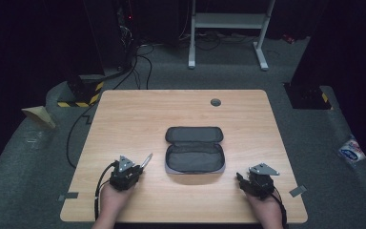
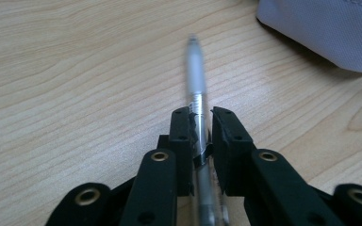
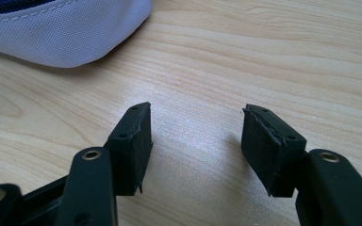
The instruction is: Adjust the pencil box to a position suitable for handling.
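A grey pencil case point(image 1: 195, 149) lies unzipped and open in the middle of the wooden table point(image 1: 138, 109), its lid folded back. My left gripper point(image 1: 132, 168) rests left of the case, shut on a clear pen point(image 1: 146, 161) whose tip points up and toward the case. In the left gripper view the pen point(image 2: 195, 75) runs between the two black pads point(image 2: 181, 127) and sticks out ahead over the wood, with the case's corner point(image 2: 330, 33) at the upper right. My right gripper point(image 1: 240, 179) sits right of the case, open and holding nothing point(image 3: 195, 127); the case's edge point(image 3: 66, 37) lies at its upper left.
A round cable hole point(image 1: 215, 102) sits near the table's far edge. Bare wood surrounds the case on all sides. Beyond the table stand a white metal frame point(image 1: 228, 28) and dark equipment with cables point(image 1: 124, 47) on the carpet.
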The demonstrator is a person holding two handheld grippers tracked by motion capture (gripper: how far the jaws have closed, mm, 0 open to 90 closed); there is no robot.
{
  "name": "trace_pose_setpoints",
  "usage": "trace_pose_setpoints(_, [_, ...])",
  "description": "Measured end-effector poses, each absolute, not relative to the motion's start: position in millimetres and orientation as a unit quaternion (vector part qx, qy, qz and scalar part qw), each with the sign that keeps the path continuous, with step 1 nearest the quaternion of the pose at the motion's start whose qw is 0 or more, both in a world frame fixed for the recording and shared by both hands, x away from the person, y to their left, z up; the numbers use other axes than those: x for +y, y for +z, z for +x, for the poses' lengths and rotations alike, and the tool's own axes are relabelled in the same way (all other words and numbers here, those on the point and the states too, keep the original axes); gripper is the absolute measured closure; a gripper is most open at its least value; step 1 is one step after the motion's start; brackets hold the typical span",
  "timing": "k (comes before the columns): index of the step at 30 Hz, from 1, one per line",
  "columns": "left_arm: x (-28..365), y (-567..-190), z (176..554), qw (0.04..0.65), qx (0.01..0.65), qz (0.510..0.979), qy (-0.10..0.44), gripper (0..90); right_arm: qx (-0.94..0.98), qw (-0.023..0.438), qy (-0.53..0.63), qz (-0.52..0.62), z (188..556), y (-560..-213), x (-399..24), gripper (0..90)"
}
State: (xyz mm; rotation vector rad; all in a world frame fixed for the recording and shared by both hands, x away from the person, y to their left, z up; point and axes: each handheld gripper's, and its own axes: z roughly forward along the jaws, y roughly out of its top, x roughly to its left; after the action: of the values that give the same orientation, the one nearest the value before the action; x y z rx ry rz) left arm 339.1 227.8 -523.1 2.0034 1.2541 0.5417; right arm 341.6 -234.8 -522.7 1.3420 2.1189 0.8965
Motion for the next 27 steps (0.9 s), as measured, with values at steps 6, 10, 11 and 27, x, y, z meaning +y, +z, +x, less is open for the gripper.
trace_pose_setpoints(6, [229.8, -522.2, 339.0, 0.35, 0.481, 0.776, 0.21, 79.0, 0.773, 0.236, 0.327, 0.49, 341.7, -522.7, -235.0, 43.0])
trace_pose_setpoints(10, [230.4, -519.3, 337.4, 0.36, 0.477, 0.773, 0.212, 79.1, 0.774, 0.236, 0.328, 0.488, 342.0, -522.7, -235.2, 43.0])
trace_pose_setpoints(11, [230.8, -518.4, 337.2, 0.363, 0.473, 0.774, 0.214, 79.2, 0.774, 0.236, 0.328, 0.488, 342.0, -522.7, -235.2, 43.0])
trace_pose_setpoints(27, [226.7, -505.7, 329.6, 0.403, 0.449, 0.766, 0.222, 79.1, 0.774, 0.233, 0.329, 0.489, 342.2, -522.7, -235.2, 42.9])
